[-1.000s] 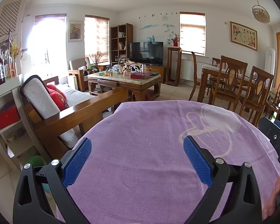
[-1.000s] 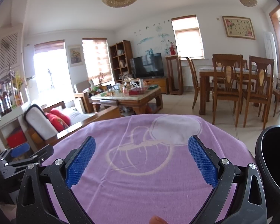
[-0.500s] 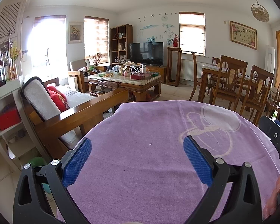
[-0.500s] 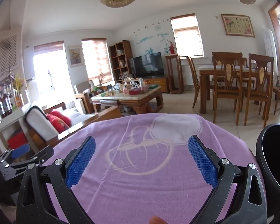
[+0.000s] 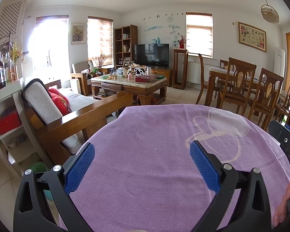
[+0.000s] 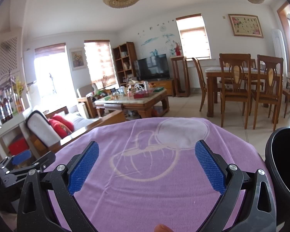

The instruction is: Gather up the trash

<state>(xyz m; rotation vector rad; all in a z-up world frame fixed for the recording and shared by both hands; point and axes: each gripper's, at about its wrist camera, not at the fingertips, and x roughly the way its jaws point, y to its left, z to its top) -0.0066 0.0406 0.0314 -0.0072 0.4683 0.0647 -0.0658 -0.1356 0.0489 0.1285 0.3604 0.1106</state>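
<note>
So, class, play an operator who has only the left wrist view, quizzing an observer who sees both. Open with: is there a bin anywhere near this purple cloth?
Observer: Yes. A black bin stands just past the right edge of the purple cloth.
Operator: Is it lidded?
Observer: No lid shows; its mouth is open and the inside is dark.
Operator: Is the right gripper carrying anything?
Observer: No. The right gripper is open over the cloth, with nothing between its pads.

1. The purple tablecloth (image 5: 145, 174) was matt woven cloth.
2. The blue pads (image 6: 83, 166) looked rough, knurled.
3. At two o'clock, the black bin (image 6: 284, 164) was smooth plastic.
4. The sofa arm (image 5: 87, 114) was glossy wood.
</note>
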